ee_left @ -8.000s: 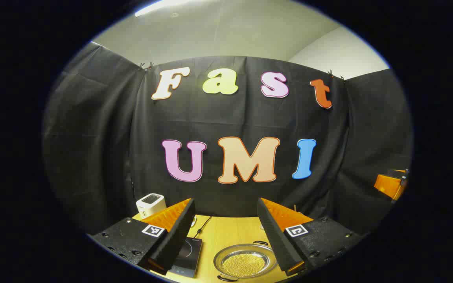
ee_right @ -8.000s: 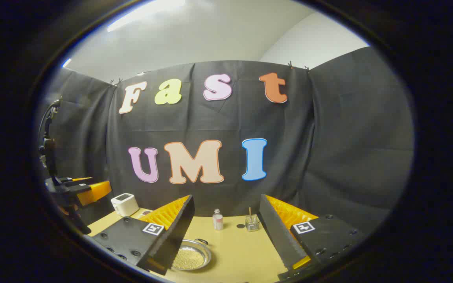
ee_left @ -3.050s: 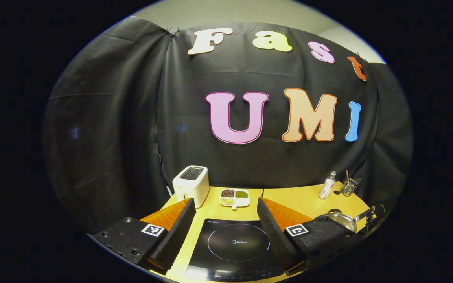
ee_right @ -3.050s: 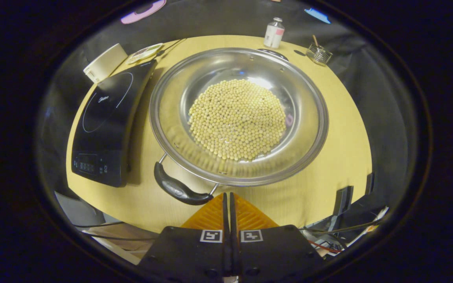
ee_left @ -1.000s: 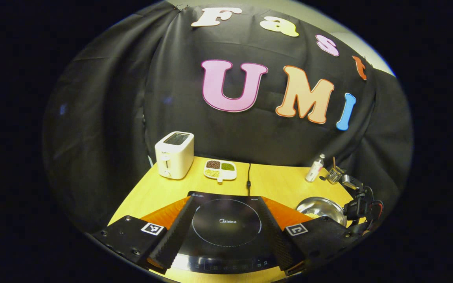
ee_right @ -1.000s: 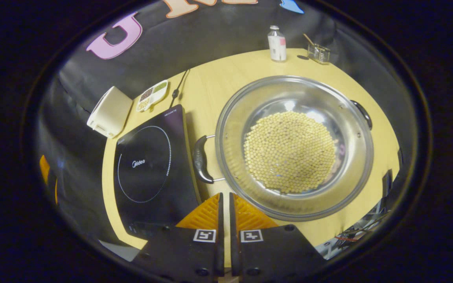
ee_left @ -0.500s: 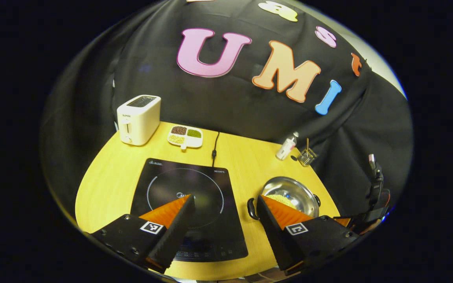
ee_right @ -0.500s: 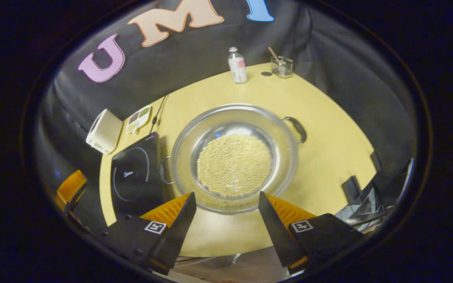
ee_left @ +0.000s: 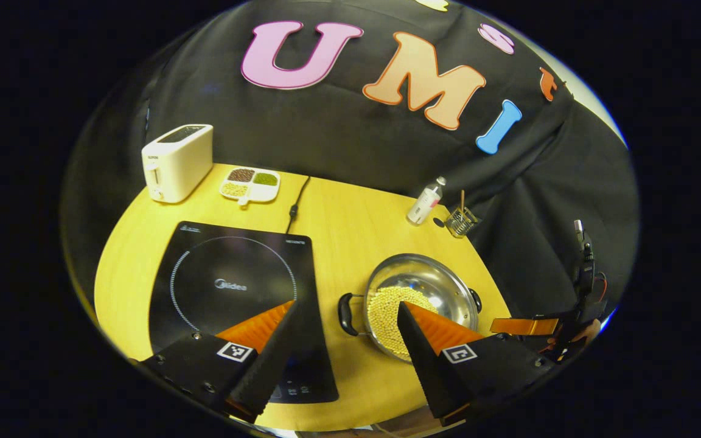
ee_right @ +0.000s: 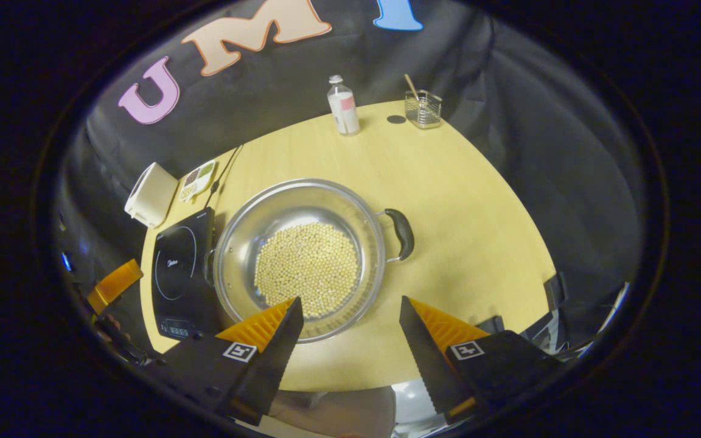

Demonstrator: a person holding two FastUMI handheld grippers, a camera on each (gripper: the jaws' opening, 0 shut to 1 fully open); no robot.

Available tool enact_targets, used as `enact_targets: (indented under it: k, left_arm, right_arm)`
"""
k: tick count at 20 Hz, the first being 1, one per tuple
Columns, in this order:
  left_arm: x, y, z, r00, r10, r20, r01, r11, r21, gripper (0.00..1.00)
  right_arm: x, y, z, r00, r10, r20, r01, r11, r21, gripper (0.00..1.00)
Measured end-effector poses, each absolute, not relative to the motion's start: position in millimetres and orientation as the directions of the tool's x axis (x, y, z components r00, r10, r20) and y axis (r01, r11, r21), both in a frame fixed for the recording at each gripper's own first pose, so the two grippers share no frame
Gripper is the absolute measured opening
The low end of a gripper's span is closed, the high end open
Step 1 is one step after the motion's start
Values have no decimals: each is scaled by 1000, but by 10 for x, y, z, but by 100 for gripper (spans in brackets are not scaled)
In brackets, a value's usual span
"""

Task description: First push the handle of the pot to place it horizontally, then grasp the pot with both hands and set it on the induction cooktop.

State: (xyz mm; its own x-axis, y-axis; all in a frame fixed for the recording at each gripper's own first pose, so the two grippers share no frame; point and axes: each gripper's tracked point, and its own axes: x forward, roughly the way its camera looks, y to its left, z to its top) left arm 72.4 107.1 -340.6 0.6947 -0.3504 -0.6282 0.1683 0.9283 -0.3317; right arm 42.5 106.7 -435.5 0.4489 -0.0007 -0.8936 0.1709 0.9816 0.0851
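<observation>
- Pot (ee_right: 299, 258) sits on the tabletop (ee_right: 466, 201) just right of the induction cooktop (ee_right: 180, 267), full of pale beans. In the right gripper view its handles are at roughly 9 and 3 o'clock, so the handle-levelling step looks done imo.
- Right handle (ee_right: 402, 234) is fully visible in the right gripper view. The left handle (ee_left: 344, 313) is by the cooktop edge, clearer in the left gripper view.
- Right gripper (ee_right: 350, 340): jaws wide apart, nothing between them, hovering above the near rim of the pot at abt 6 o'clock. Not touching anything afaict.
- Left gripper (ee_left: 347, 340): jaws also spread wide and empty, up above the cooktop/pot gap. One finger overlaps the cooktop, the other overlaps the pot in frame, but that's just line of sight, no contact I can see.
- So we're at the two-handed grasp step, approach phase. Nothing gripped yet.
- Next move, my guess: left gripper drops to the left handle, right gripper swings over to the 3 o'clock handle, both close, then lift level and shift left onto the cooktop ring.
- Need to keep it flat bc the beans are loose and will slide. Left handle is tight against the cooktop edge, so not much room for a finger there.
- Background stuff well clear: toaster (ee_left: 177, 161), snack dish (ee_left: 250, 182), bottle (ee_right: 342, 104), glass holder (ee_right: 421, 108) at the far edge.
</observation>
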Motion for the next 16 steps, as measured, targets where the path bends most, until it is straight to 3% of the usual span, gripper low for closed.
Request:
enact_targets:
  k: [4, 6, 10, 11, 12, 16]
  left_arm:
    - [828, 809, -3710, 634, -359, -684, 153, 926, -345, 97]
    - [888, 784, -3908, 602, -321, -731, 134, 943, -304, 98]
    - [942, 712, -4241, 534, -273, -800, 92, 960, -266, 98]
    - [954, 715, -4287, 518, -260, -815, 80, 963, -256, 98]
    - [984, 704, -4346, 507, -248, -826, 75, 967, -244, 98]
    - [1038, 643, -4517, 450, -231, -863, 55, 971, -231, 98]
  right_arm:
    - [673, 765, -4518, 403, 56, -914, 117, 987, 112, 96]
    - [780, 651, -4589, 376, 88, -922, 91, 987, 131, 99]
    - [997, 451, -4817, 321, 132, -938, 53, 986, 157, 95]
    - [1031, 428, -4874, 302, 143, -942, 50, 985, 166, 99]
    - [1072, 413, -4919, 287, 159, -945, 44, 983, 179, 94]
    - [1161, 450, -5080, 235, 212, -948, 16, 975, 222, 92]
